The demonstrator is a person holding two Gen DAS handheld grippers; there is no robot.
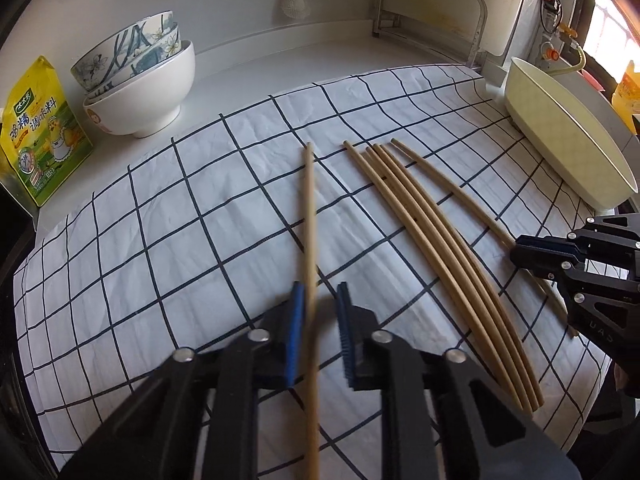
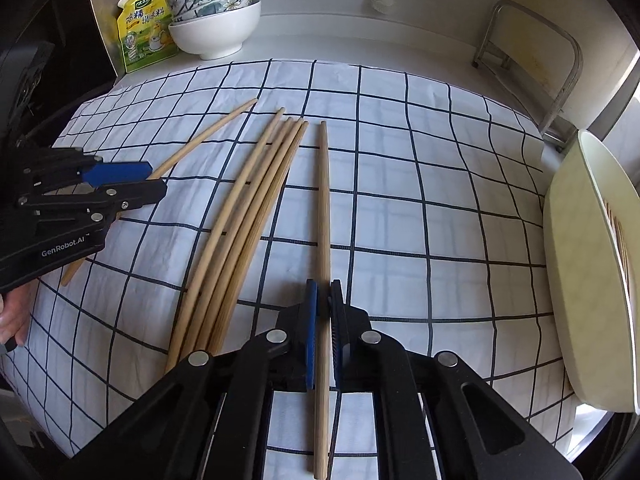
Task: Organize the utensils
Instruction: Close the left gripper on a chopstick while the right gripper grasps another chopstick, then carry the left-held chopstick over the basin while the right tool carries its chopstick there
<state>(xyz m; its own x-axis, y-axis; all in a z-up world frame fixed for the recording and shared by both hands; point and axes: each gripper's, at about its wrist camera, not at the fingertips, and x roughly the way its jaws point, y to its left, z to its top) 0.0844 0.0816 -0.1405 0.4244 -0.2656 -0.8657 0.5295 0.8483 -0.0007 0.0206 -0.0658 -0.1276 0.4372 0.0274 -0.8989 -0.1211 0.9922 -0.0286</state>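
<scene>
A creased white cloth (image 2: 400, 208) with a dark grid covers the pale counter; stacked bowls (image 2: 216, 20) stand beyond its far edge. Four slim, round, tan chopsticks (image 2: 248, 216) lie bundled mid-cloth. The left gripper (image 1: 320, 320) straddles one chopstick (image 1: 308, 216), jaws narrowly apart; the right gripper (image 2: 324, 320) clamps another chopstick (image 2: 324, 200) beside the bundle.

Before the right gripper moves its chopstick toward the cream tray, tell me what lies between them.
Nothing visible: from the right gripper and its chopstick to the cream tray there is only bare checkered cloth.
</scene>
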